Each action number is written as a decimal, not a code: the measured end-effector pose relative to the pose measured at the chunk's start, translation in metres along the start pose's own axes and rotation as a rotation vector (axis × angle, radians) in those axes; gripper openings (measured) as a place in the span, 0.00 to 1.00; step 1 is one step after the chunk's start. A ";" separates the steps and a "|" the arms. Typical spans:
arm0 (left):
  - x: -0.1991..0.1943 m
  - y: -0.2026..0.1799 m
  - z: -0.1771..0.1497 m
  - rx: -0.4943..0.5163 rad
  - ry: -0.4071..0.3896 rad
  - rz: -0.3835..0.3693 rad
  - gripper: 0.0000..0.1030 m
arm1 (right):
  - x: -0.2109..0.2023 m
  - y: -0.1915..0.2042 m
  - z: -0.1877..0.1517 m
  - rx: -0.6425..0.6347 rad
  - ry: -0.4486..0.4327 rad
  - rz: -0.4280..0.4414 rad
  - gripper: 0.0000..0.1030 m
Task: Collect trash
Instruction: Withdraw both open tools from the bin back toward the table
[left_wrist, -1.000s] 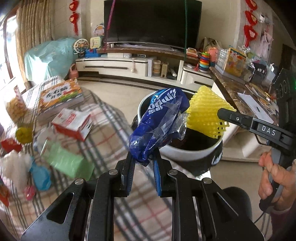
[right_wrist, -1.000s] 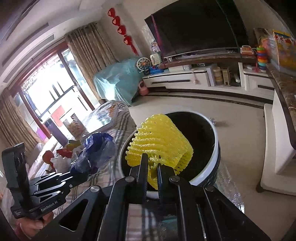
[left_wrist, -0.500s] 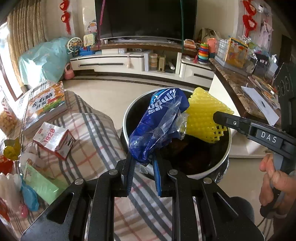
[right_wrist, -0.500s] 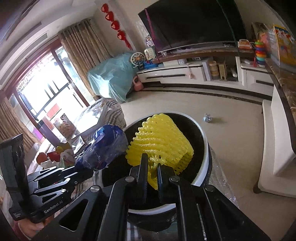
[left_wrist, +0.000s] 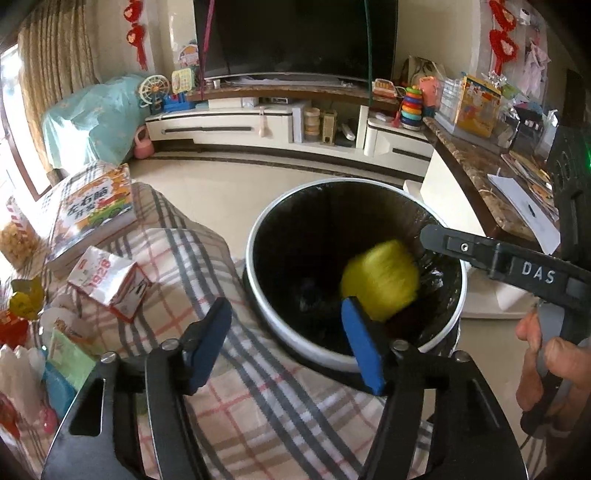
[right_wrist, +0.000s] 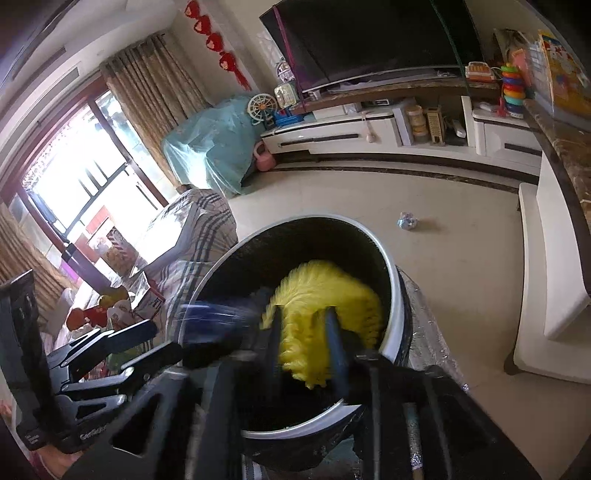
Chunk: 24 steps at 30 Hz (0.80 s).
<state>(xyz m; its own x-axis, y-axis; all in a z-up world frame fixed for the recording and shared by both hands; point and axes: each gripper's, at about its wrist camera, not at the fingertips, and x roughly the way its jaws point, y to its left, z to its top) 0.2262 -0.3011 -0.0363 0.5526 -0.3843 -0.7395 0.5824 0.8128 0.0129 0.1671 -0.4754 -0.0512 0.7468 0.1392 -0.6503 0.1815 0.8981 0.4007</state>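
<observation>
A round white-rimmed bin (left_wrist: 258, 295) with a black liner stands beside the plaid-covered table (left_wrist: 229, 387); it also shows in the right wrist view (right_wrist: 395, 295). A yellow foam net (left_wrist: 380, 280) is blurred, dropping inside the bin, also seen in the right wrist view (right_wrist: 325, 314). A blue wrapper (right_wrist: 218, 314) streaks blurred into the bin. My left gripper (left_wrist: 291, 343) is open and empty at the bin's near rim. My right gripper (right_wrist: 303, 343) has its jaws apart around the falling net; its finger (left_wrist: 480, 251) reaches over the bin's right side.
On the table's left lie a red-and-white carton (left_wrist: 110, 280), a book (left_wrist: 92, 218), a green packet (left_wrist: 70, 358) and other small litter. A crumpled scrap (right_wrist: 406, 221) lies on the floor. A TV cabinet (left_wrist: 280, 125) is behind, a counter (left_wrist: 480, 170) at right.
Both grippers have opened over the bin. The blue wrapper has left the left gripper and the yellow net has left the right gripper; both are falling into the bin.
</observation>
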 end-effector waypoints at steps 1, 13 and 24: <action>-0.004 0.003 -0.004 -0.011 -0.003 0.002 0.65 | -0.004 0.001 -0.001 0.000 -0.009 -0.002 0.50; -0.063 0.047 -0.064 -0.154 -0.081 0.043 0.76 | -0.032 0.050 -0.029 -0.061 -0.094 0.042 0.80; -0.092 0.107 -0.120 -0.311 -0.062 0.122 0.77 | -0.019 0.111 -0.068 -0.139 -0.040 0.124 0.84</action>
<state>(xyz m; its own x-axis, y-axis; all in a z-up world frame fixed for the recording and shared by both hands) 0.1663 -0.1264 -0.0479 0.6481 -0.2943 -0.7024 0.3054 0.9453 -0.1143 0.1295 -0.3502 -0.0378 0.7831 0.2383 -0.5744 -0.0018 0.9245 0.3811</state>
